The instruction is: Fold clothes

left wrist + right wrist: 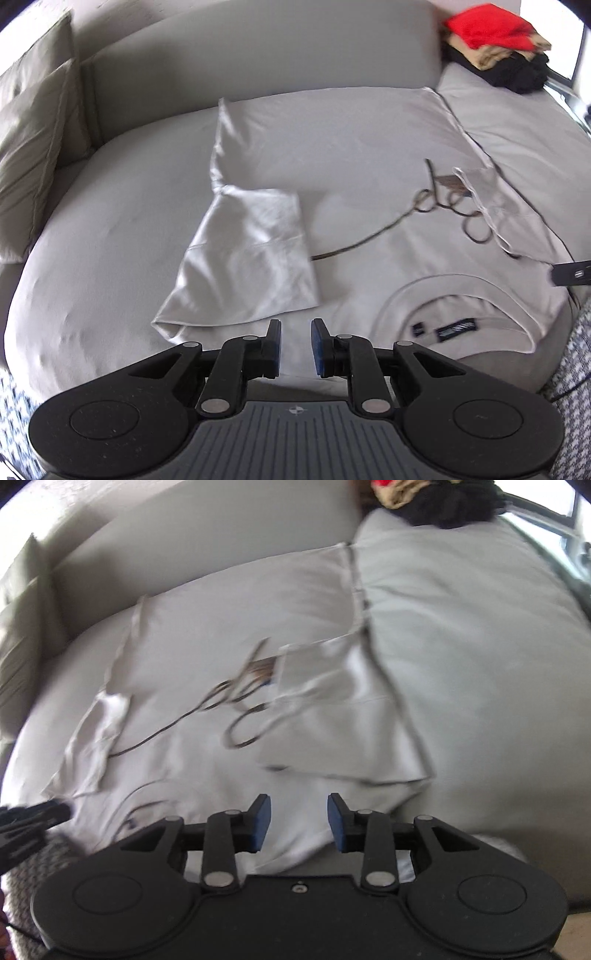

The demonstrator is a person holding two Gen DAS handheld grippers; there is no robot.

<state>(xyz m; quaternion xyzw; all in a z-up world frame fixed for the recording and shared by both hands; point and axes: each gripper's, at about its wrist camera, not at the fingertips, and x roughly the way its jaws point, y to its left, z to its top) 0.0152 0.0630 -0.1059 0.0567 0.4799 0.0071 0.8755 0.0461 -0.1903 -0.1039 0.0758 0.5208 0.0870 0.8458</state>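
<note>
The pale T-shirt [369, 155] lies spread on the grey sofa [110, 206] with both sleeves folded inward (narrowing it for the next fold), while the left hand-held gripper [296, 345] and right hand-held gripper [299, 821] hover above, parted and empty.

Soft daylight, fisheye warp, right view blurred

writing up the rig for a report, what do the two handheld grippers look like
Both are matte black. The left gripper has two short fingers with blue pads, jointed link arms with silver pivot pins, round discs at each side, and a grey ribbed plate bearing a small crosshair mark. The right gripper has the same linkage and blue pads, but a plain black body with one small screw. No sleeves or hands are visible.
</note>
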